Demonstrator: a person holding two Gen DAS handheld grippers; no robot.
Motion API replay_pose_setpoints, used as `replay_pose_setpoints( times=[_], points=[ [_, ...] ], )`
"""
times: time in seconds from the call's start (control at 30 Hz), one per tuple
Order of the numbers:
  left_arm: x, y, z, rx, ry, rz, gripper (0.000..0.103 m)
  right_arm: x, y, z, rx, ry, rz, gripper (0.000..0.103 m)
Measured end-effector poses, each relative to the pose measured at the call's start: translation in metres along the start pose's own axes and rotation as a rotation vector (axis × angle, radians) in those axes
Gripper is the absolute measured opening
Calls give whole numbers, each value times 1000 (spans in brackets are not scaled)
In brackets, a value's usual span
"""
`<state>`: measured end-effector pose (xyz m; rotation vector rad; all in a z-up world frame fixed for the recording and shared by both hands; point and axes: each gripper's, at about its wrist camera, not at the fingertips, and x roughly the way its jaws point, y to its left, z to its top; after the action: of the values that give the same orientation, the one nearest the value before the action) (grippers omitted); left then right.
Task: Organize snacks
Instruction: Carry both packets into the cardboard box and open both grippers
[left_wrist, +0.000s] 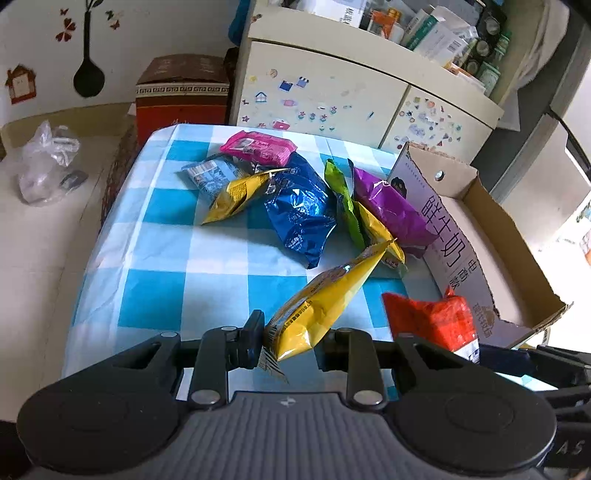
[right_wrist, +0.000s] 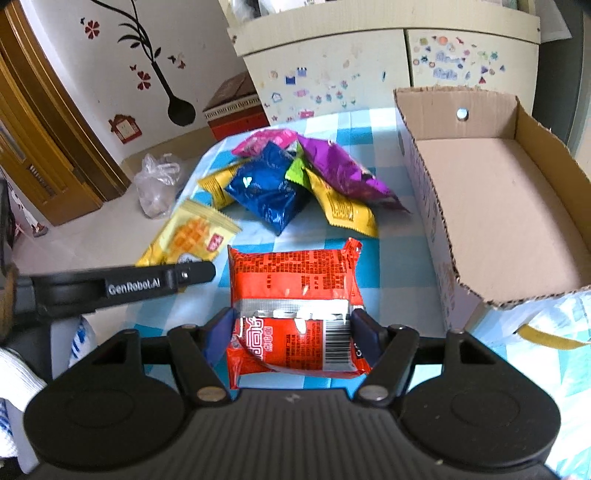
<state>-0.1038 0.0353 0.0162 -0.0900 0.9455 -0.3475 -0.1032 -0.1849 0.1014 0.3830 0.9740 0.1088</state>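
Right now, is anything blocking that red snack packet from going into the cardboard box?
Nothing visible does. The red packet, clamped in the right gripper, faces only bare checked cloth before the empty cardboard box; the snack pile lies off to the side.

Left gripper (left_wrist: 291, 347) pitched downward, jaws clamped narrow on a held packet's end. Right gripper (right_wrist: 293, 332) pitched downward too, jaws partly spread, pads pressed on a held packet's sides.

A clear plastic bag (left_wrist: 46, 162) lies on the floor near a red carton (left_wrist: 181, 99).
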Motion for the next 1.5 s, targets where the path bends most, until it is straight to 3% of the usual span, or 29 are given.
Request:
replay_pose_setpoints(
  times=[0.33, 0.5, 1.17, 1.5],
  points=[
    [-14, -11, -8, -52, -20, -34, 31, -33, -13, 14, 23, -119, 52, 69],
    [-16, -25, -6, -43, -23, -48, 31, -46, -36, 20, 64, -167, 11, 69],
    [10, -138, 35, 34, -13, -202, 31, -88, -141, 37, 402, -328, -41, 69],
    [43, -182, 44, 40, 45, -224, 32, -88, -176, 34, 567, -339, -90, 70]
  ],
)
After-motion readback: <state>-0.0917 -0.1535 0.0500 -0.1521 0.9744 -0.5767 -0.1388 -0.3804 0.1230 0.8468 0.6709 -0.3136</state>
